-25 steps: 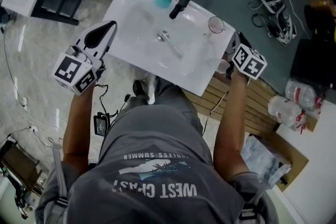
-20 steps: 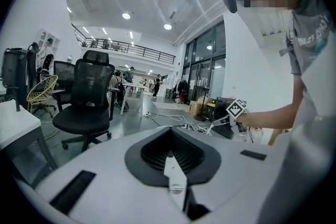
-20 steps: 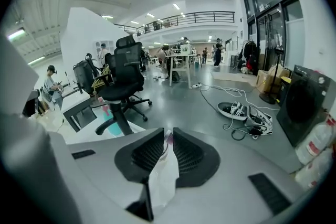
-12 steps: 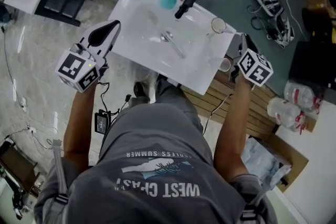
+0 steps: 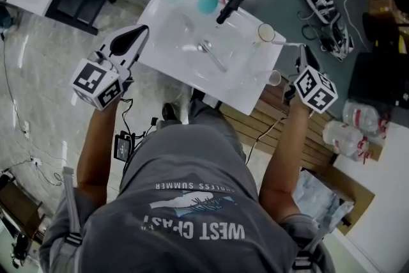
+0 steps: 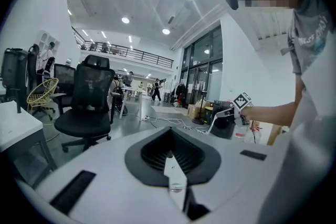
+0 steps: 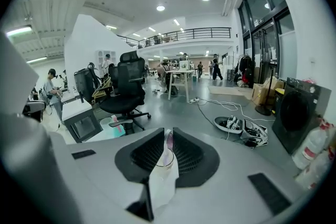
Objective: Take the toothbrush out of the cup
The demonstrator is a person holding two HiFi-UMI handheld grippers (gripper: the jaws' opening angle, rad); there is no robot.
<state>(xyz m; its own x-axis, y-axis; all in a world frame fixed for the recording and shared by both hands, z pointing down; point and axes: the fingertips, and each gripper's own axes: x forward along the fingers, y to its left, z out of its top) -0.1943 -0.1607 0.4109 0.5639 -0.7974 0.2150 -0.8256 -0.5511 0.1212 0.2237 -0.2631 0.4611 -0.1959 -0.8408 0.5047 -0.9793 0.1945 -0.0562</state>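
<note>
The right gripper (image 7: 168, 138) has just been closing its fingers, and they pinch one end of the toothbrush (image 6: 220, 121). The toothbrush's long axis runs straight on from the fingers, slanting down towards the clear cup (image 5: 265, 32) on the white worktop (image 5: 172, 51). Its far end is by the cup's rim; whether it is clear of the rim I cannot tell. The left gripper (image 6: 169, 139) is beside the worktop's left edge, its fingers pressed together on nothing.

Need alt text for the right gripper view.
The right gripper pinches a thin pale toothbrush, its jaws having just been closing; a clear cup shows in the gap below. Behind is an open office floor with a black chair, cables and shoes.
</note>
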